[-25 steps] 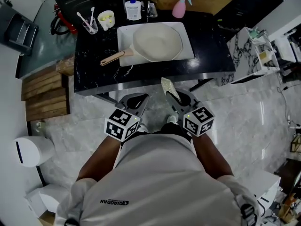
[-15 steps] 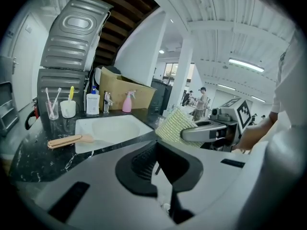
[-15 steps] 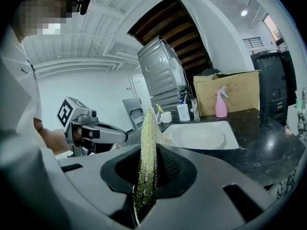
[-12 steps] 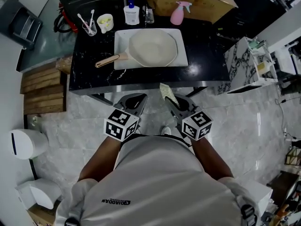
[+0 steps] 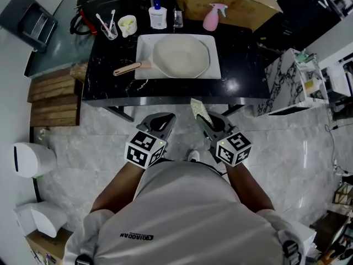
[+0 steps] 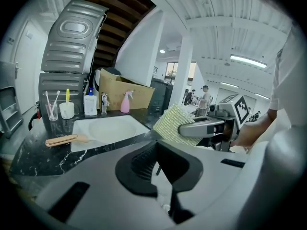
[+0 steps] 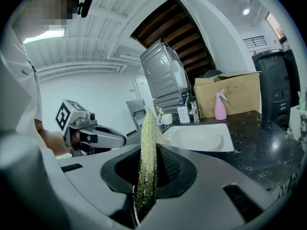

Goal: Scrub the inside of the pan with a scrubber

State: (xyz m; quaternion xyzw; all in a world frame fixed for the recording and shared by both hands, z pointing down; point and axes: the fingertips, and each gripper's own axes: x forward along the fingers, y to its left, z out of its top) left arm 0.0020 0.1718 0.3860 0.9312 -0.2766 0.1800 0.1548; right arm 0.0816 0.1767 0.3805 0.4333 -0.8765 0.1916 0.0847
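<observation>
Both grippers hang in front of me over the pale floor [image 5: 83,148], short of the near edge of the black counter [image 5: 242,65]. My right gripper [image 5: 205,121] is pinching the scrubber [image 5: 198,109]. In the right gripper view the pad stands on edge, clamped flat between the two jaws, and its yellow-green end pokes up and forward past the tips. My left gripper [image 5: 164,118] sits just beside it, jaws pressed together with nothing in them. The pan [image 5: 181,56] is well apart from the scrubber, up on the counter. It lies open side up on a white tray [image 5: 144,42], and its light wooden handle [image 5: 129,68] runs left over the tray's edge. In the right gripper view the pan shows ahead and to the right of the scrubber's tip. Behind the tray I can see a pink spray bottle [image 5: 211,16], a white bottle [image 5: 158,16] and a cardboard box [image 5: 220,1].
</observation>
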